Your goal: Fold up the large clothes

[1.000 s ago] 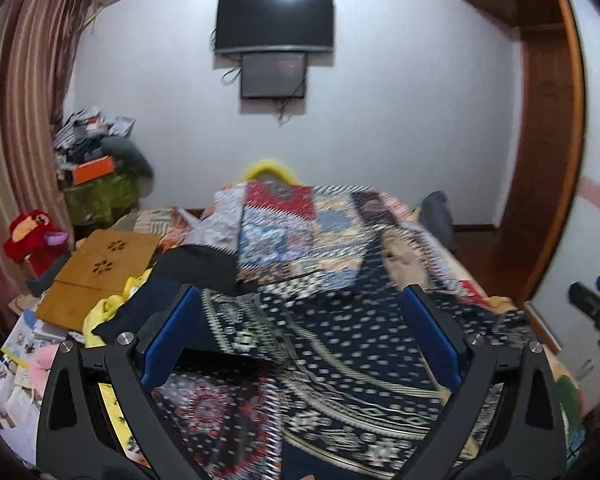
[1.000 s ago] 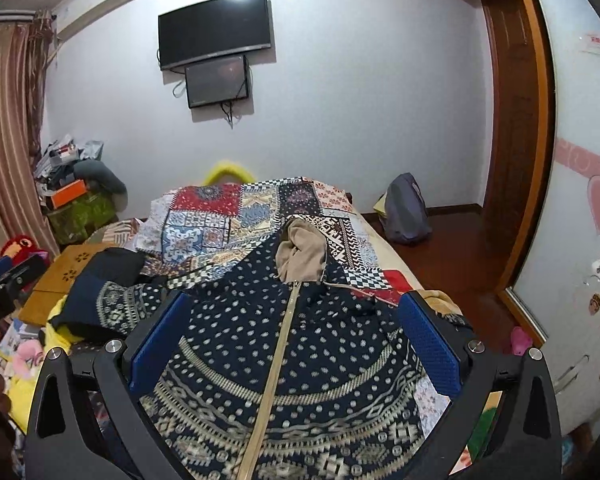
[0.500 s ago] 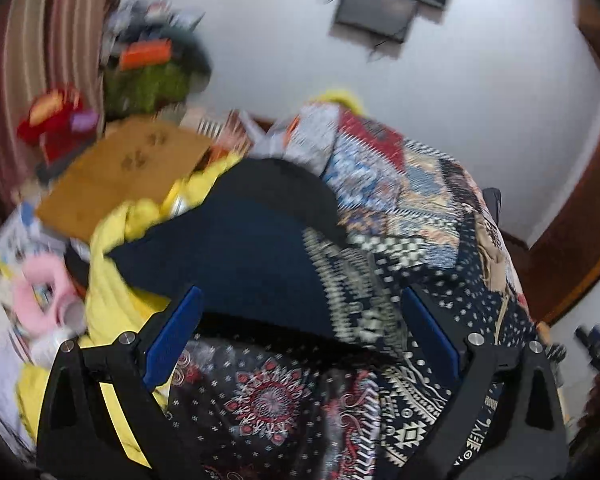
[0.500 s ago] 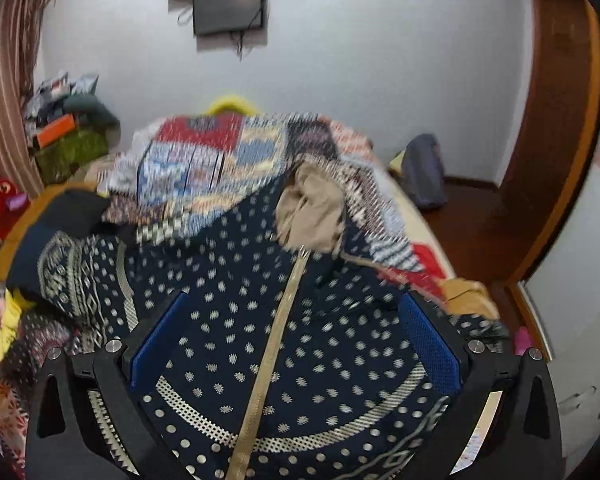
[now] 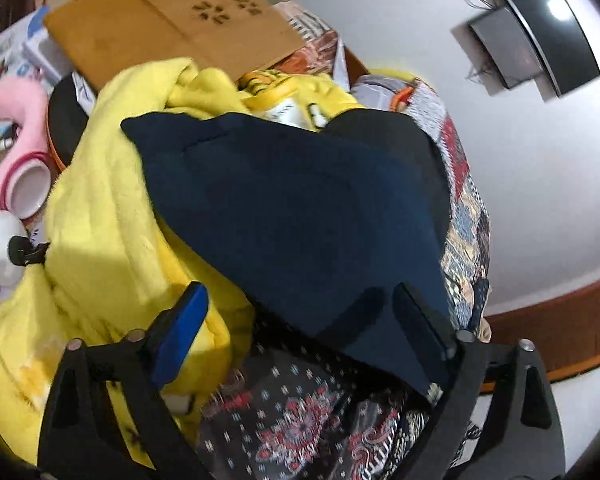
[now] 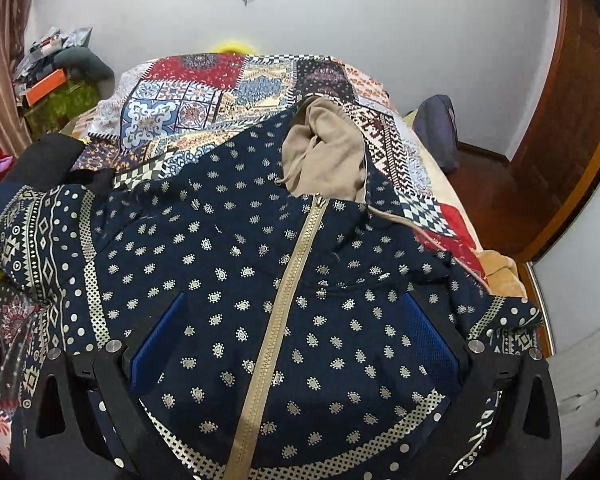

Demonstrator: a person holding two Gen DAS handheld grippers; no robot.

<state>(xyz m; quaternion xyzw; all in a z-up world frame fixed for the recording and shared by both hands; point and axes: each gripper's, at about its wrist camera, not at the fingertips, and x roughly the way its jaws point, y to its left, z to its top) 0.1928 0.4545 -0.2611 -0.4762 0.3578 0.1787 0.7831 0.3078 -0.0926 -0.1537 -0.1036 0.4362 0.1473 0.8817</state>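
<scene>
The patchwork bedspread [image 6: 204,92] fills the upper middle of the right wrist view, and on it lies the task's thing, a navy zip hoodie [image 6: 228,264] with small pale dots and a beige hood lining [image 6: 324,148], spread face up with the zipper [image 6: 284,300] closed. Its one sleeve [image 5: 300,208] reaches into the centre of the left wrist view, where it lies over a yellow plush blanket [image 5: 112,216].

I judge the step as the start of the fold: taking the sleeve to bring it across the body. The left gripper [image 5: 300,316] has its fingers apart, and they have just been closing a little; the sleeve's lower edge is between them, but I see no pad pressing on it. The right gripper [image 6: 292,332] hangs over the chest of the hoodie with fingers wide apart, holding nothing.

The next move asks the left gripper to go lower and close on the sleeve cloth only, not on the yellow blanket under it.

No readable writing or brand is visible; the wall television [image 5: 548,24] shows none.
</scene>
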